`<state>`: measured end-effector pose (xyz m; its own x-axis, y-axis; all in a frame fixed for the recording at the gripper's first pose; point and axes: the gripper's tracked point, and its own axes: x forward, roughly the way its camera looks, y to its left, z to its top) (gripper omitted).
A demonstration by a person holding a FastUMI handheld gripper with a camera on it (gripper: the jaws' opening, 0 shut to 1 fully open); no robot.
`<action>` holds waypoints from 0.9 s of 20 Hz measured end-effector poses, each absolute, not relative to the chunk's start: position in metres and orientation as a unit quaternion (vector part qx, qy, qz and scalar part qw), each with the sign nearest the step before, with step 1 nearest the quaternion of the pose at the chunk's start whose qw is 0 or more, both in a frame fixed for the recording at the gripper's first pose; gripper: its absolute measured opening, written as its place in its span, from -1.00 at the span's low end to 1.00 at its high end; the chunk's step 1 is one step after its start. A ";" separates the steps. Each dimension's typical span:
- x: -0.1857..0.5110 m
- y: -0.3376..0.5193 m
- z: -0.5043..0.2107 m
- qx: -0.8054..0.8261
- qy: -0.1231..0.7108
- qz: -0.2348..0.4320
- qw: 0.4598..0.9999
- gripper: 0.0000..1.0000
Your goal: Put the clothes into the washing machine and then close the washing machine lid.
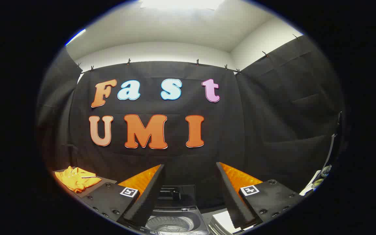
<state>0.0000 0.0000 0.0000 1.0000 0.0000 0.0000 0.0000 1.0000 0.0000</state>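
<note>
An orange garment (76,178) lies crumpled on a dark surface (90,189) to the left of my left finger. Low between my fingers I see the washing machine (171,218), its drum (170,224) exposed and its dark lid (177,195) standing up behind the opening. My gripper (190,169) is open with nothing between its fingers, held above and in front of the machine, facing the booth's back wall.
A white flat object (224,221) lies beside the machine, by my right finger. A dark upright piece with a round part (325,169) stands at the far right. Black cloth walls close in the back and both sides.
</note>
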 end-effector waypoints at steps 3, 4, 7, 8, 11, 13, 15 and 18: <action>0.001 0.000 -0.001 0.002 0.001 -0.001 1.000 0.96; 0.001 0.000 -0.001 0.003 0.002 -0.002 1.000 0.96; 0.002 -0.002 -0.002 0.005 0.002 -0.004 1.000 0.96; 0.001 -0.003 -0.003 0.005 0.003 -0.006 1.000 0.96; 0.001 -0.004 -0.003 0.008 0.004 -0.008 1.000 0.96; 0.001 -0.005 -0.002 0.007 0.003 -0.010 1.000 0.96; -0.001 -0.005 -0.002 0.006 0.003 -0.012 1.000 0.96; -0.002 -0.004 -0.001 0.008 0.002 -0.013 1.000 0.96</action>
<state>-0.0021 -0.0041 -0.0008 0.9996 -0.0265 -0.0035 0.0265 0.9995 0.0153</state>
